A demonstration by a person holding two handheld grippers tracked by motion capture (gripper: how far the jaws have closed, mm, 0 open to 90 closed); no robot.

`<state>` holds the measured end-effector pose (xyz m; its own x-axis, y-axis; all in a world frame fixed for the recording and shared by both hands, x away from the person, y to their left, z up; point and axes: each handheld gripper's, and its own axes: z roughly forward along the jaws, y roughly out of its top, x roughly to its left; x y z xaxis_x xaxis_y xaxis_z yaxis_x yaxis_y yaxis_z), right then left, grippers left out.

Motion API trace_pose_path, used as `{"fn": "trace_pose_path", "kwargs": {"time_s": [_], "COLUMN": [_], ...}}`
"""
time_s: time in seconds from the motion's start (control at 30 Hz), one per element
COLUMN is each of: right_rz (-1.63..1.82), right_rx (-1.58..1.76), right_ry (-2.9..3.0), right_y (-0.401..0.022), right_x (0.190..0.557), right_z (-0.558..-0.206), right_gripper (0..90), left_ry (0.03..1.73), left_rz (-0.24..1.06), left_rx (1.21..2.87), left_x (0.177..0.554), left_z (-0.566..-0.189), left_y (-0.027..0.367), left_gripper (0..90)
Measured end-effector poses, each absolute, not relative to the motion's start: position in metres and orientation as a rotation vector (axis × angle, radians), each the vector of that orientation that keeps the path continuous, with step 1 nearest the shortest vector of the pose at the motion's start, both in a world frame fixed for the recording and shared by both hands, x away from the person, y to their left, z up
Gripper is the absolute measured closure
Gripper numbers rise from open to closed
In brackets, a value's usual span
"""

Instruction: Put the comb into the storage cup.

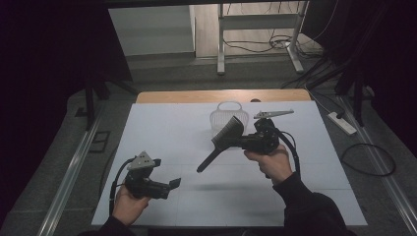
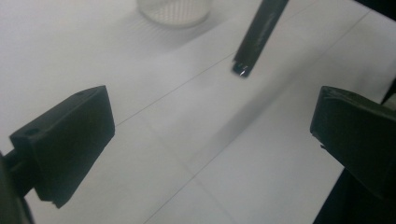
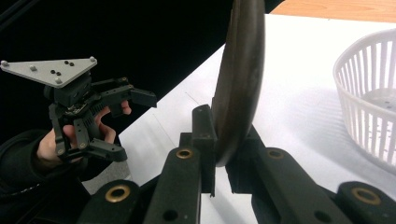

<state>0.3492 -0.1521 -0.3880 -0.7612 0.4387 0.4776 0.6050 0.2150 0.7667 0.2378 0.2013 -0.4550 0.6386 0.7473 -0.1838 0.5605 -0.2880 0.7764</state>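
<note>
Left gripper (image 1: 173, 183): matte black plastic body, two blocky rectangular black jaw pads, each with a small round hole near its edge. Behind the jaws, a grey three-cornered plate (image 3: 49, 71) dotted with dark screws. Black cable (image 1: 114, 183) looping from the rear.

Right gripper (image 3: 219, 154): black linkage arms with brass-ringed pivots below the jaws; same grey plate; black cable. Dark long sleeves (image 1: 307, 206).

One brush (image 1: 227, 135), one basket (image 1: 227, 114) (white), two grippers.
</note>
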Motion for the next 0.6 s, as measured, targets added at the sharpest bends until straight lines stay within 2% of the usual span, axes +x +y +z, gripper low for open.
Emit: {"fn": "trace_pose_path", "kwargs": {"time_s": [0.6], "right_rz": [-1.606], "right_rx": [-1.056], "right_ry": [-2.333], "right_y": [-0.160], "right_x": [0.357], "right_z": [-0.385], "right_gripper": [83.5], "left_ry": [1.115], "left_rz": [0.293], "left_rx": [1.960], "left_x": [0.215], "left_z": [-0.461], "left_y": [0.240], "left_gripper": [0.0]}}
